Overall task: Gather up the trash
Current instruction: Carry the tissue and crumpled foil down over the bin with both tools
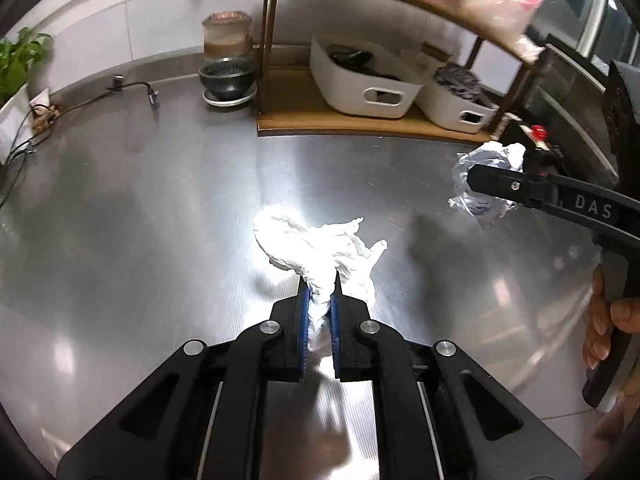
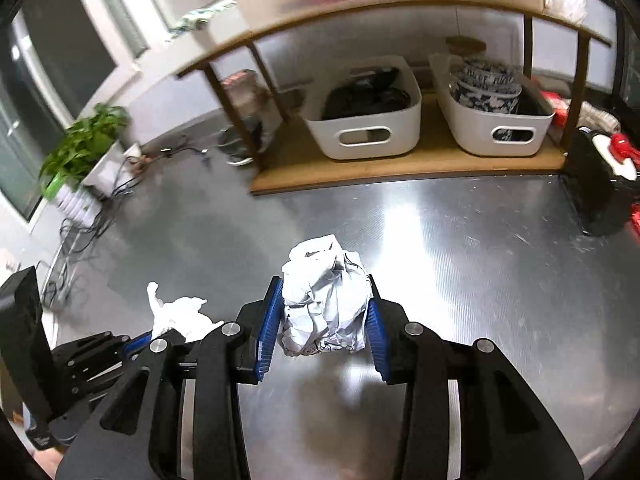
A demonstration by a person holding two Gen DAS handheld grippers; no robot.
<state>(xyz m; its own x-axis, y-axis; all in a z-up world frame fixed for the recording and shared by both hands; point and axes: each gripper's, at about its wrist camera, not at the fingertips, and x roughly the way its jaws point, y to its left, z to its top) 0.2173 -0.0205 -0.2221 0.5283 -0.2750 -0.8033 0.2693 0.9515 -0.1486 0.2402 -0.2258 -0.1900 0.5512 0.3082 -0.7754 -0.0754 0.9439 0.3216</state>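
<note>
Left gripper [image 1: 319, 286]: jaws nearly together, pinching a crumpled white tissue [image 1: 320, 248], lifted above the steel tabletop [image 1: 160, 208].

Right gripper [image 2: 325, 292]: jaws part-way apart, blue pads [image 2: 269, 320] pressed on both sides of a crumpled paper ball [image 2: 325, 308], also above the tabletop.

Beyond, on the tabletop: wooden shelf rack [image 2: 400, 168] holding two white bins [image 2: 368, 128]; left of the rack, a dark bowl [image 1: 227, 76], cables [image 1: 80, 104], a potted plant [image 2: 80, 144].

Tissue [image 2: 176, 316] left of paper ball [image 2: 326, 304], seemingly
</note>
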